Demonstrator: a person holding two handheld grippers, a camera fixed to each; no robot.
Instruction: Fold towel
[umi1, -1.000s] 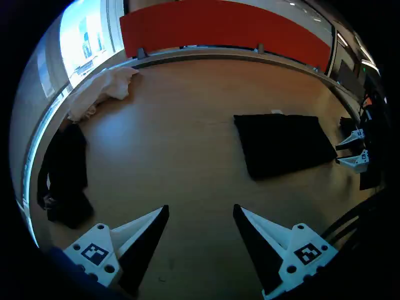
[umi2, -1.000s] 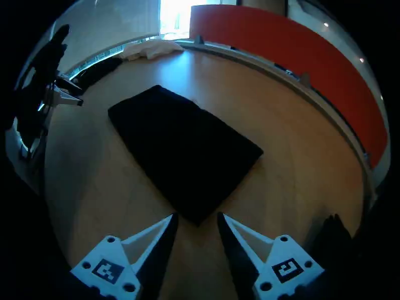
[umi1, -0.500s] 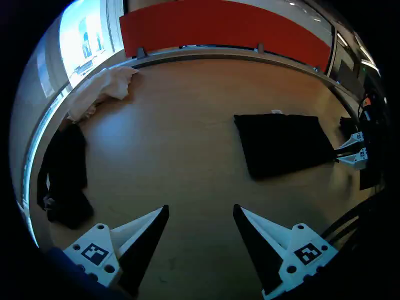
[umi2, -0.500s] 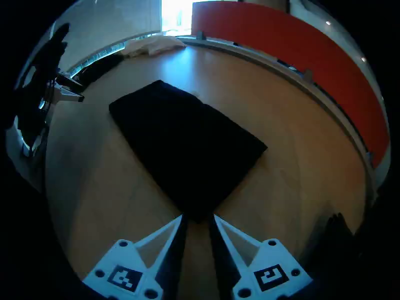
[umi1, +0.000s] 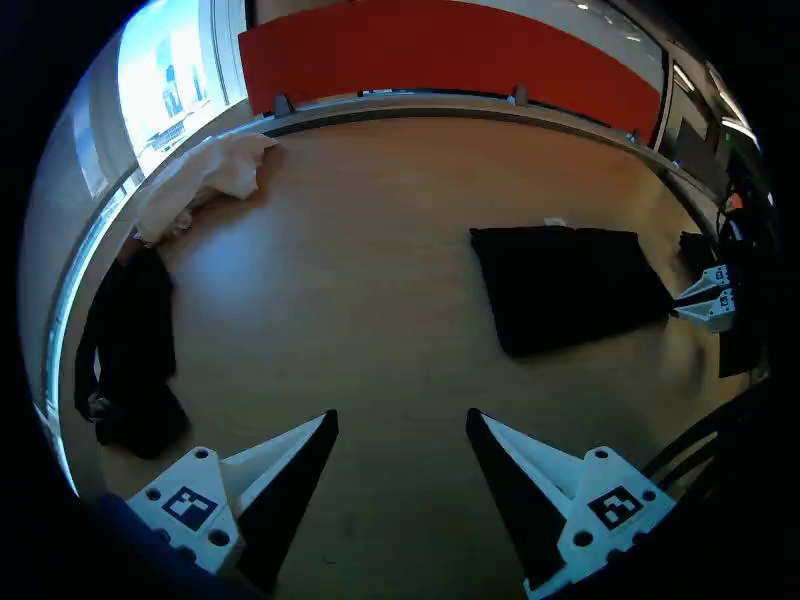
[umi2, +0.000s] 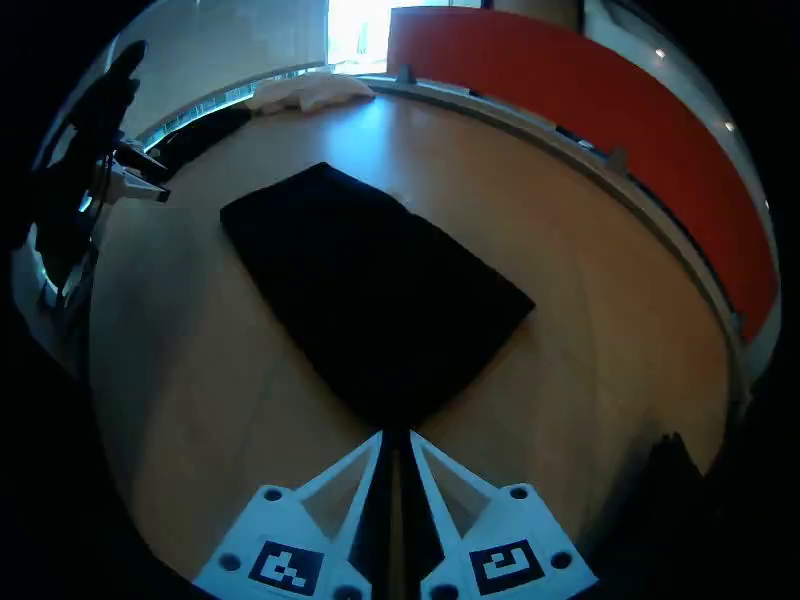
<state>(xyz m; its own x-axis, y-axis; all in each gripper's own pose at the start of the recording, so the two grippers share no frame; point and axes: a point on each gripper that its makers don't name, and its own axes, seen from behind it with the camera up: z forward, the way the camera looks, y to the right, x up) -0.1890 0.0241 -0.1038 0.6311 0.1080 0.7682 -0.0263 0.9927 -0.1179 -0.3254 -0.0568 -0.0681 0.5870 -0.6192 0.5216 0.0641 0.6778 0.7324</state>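
Note:
A black towel (umi1: 570, 285) lies flat, folded into a rectangle, on the wooden table (umi1: 350, 280). In the right gripper view the towel (umi2: 375, 290) reaches down to my right gripper (umi2: 396, 436), whose fingers are pinched together on its nearest corner. The left gripper view has that right gripper (umi1: 680, 304) at the towel's right corner. My left gripper (umi1: 400, 415) hovers open over bare wood, well left of the towel, with nothing between its fingers. It appears small at the far left in the right gripper view (umi2: 150, 185).
A crumpled white cloth (umi1: 200, 180) lies at the table's far left corner, with a dark garment (umi1: 130, 340) along the left edge. A red panel (umi1: 440, 50) stands behind the table's far rim. Another dark item (umi2: 665, 470) sits near the right gripper.
My right gripper has slid forward to the towel's near corner and closed from open to shut on it. The left gripper has stayed still and open.

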